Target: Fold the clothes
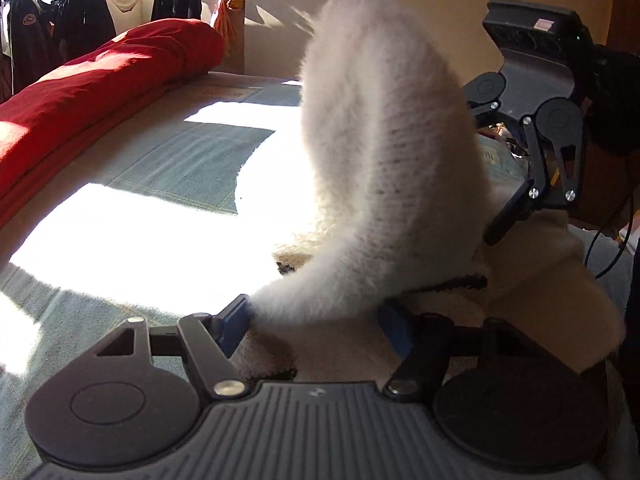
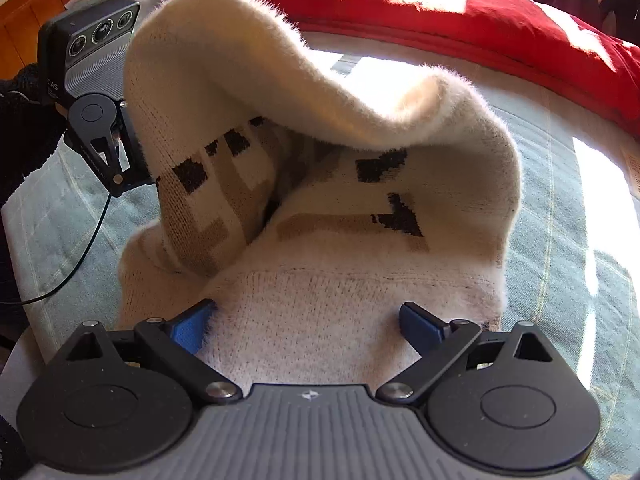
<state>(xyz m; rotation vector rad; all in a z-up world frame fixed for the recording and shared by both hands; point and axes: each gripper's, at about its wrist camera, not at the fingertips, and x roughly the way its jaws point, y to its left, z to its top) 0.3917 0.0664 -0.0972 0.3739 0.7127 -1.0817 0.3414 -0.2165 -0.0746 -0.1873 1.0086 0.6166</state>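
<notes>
A fluffy cream sweater (image 2: pixel 320 184), patterned in black and tan, is shown heaped on the grey-green bed (image 2: pixel 560 240), one fold lifted high. The left tongs (image 1: pixel 316 324) are seen half-spread, the raised fold between their blue pads, a firm pinch not confirmed. The right tongs (image 2: pixel 308 320) are spread over the near hem. The knit is judged light, limp and stretchy; doubled edges are best seized

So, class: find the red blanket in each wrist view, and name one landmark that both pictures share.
Left wrist view: the red blanket lies rolled along the upper left, beyond the sunlit bed cover.
Right wrist view: it runs across the top and down the right edge.
Shared landmark: the fluffy white sweater, raised in the middle of both.
</notes>
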